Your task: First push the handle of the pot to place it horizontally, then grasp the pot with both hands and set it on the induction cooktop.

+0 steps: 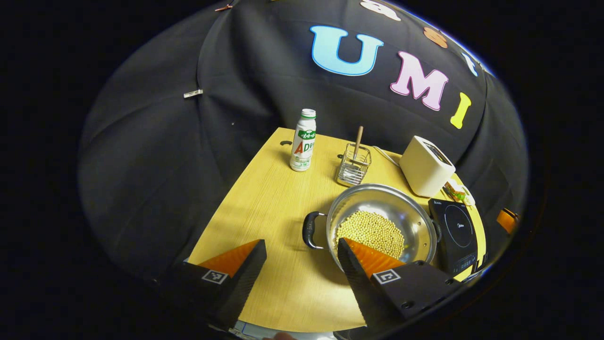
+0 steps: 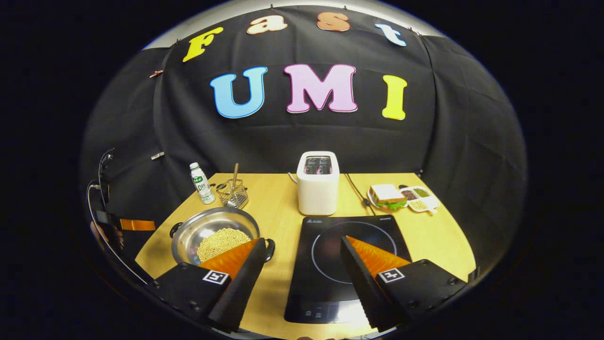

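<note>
A steel pot (image 1: 382, 203) with yellow beans inside sits on the wooden table (image 1: 273, 212), its two black side handles (image 1: 310, 230) pointing left and right. To its right lies the black induction cooktop (image 1: 455, 231). My left gripper (image 1: 302, 252) hovers open above the table, in front of the pot's left handle. In the right gripper view the pot (image 2: 214, 236) is at the left and the cooktop (image 2: 351, 255) at centre. My right gripper (image 2: 302, 250) hangs open between them, touching neither. The left gripper (image 2: 137, 224) shows at the far left, beyond the pot.
Along the back of the table stand a white bottle (image 2: 202, 183), a wire holder with a wooden stick (image 2: 233, 193) and a white toaster (image 2: 317, 182) with its cable. A sandwich plate (image 2: 388, 196) and a snack tray (image 2: 420, 198) sit back right.
</note>
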Available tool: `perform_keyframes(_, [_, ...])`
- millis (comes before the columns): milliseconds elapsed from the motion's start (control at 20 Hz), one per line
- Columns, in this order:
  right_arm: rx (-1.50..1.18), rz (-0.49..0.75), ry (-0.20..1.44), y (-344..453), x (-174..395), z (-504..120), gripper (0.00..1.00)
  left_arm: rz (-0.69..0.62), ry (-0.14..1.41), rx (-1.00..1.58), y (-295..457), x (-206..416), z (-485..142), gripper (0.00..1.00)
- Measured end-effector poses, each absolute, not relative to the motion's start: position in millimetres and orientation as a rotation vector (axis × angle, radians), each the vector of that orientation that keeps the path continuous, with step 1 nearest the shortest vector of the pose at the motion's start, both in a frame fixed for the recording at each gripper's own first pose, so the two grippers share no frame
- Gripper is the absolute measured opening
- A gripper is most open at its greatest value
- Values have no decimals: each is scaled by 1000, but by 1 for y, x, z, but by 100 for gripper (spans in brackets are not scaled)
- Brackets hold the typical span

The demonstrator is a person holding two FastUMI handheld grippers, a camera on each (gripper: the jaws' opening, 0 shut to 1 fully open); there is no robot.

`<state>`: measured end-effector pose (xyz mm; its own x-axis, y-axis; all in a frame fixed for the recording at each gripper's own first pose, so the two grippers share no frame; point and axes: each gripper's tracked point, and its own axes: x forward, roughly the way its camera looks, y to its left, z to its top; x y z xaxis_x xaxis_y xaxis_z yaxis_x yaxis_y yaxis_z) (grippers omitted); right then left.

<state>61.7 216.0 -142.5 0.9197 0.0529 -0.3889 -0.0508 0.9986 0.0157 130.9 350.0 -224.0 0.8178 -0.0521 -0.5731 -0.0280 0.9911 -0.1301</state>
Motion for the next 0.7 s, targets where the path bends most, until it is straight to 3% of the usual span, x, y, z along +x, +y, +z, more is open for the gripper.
perform_keyframes(700, [93,149,589,294,133,-225,99,-70,569,-114,326,186,-234,95])
